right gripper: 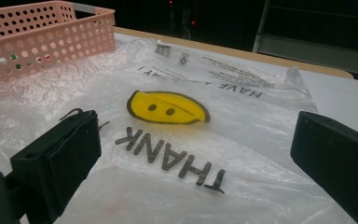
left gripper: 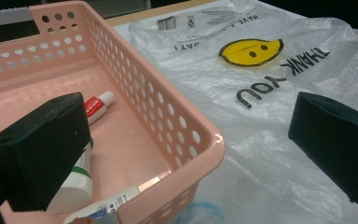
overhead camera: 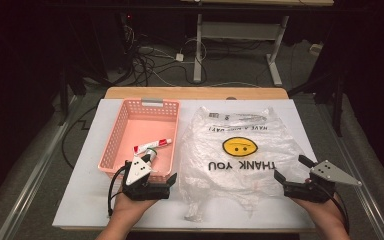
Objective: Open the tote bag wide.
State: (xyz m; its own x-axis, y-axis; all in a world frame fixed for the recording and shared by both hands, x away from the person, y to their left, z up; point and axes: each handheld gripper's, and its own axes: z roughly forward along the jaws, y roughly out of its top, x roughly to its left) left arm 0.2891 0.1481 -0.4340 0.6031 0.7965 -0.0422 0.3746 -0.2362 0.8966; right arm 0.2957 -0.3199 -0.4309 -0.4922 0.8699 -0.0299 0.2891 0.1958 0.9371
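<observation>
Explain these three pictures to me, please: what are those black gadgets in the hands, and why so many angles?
A person holds a hand tool with two black jaws in each hand: the left gripper and the right gripper. One picture comes from a camera above the table; the other two come from small cameras riding on each gripper, looking out between its jaws. On the white table lie a pink basket and a flat plastic bag printed with a yellow smiley and "THANK YOU". Inside the basket are a toothpaste tube and a white bottle. Both grippers stand open and hold nothing; the right one hovers over the bag's edge.
</observation>
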